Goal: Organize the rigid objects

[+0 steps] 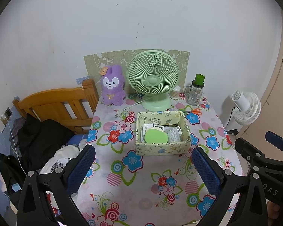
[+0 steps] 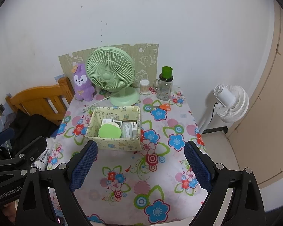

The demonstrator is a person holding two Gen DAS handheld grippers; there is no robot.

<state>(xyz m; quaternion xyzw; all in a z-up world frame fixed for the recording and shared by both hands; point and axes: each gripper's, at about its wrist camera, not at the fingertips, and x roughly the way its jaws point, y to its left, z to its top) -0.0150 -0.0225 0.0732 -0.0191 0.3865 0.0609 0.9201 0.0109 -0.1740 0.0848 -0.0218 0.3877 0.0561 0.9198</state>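
We hold both grippers above the near edge of a table [image 1: 141, 192] covered in a glossy cloth printed with bright flowers. At its left a wooden headboard [image 1: 52, 105] rises over a bed heaped with dark clothes [image 1: 41, 137], and on the floor to the right stands a white fan [image 2: 234, 103] with ribbed rings. A pale green fan [image 1: 152, 81] with a round slatted grille stands at the back of the table, its white cord trailing forward, between a fuzzy purple bunny [image 1: 112, 86] and a clear glass jar [image 1: 195, 92] with a green cap. In the middle sits the box [image 2: 115, 130], soft-sided with a cartoon print, holding a round green lid [image 2: 109, 130], white pieces and cotton swabs. Orange-handled scissors [image 2: 163, 107] lie just behind it to the right. The left gripper [image 1: 143, 167] and the right gripper [image 2: 140, 166] both gape wide with nothing between their blue textured pads, well short of the box.
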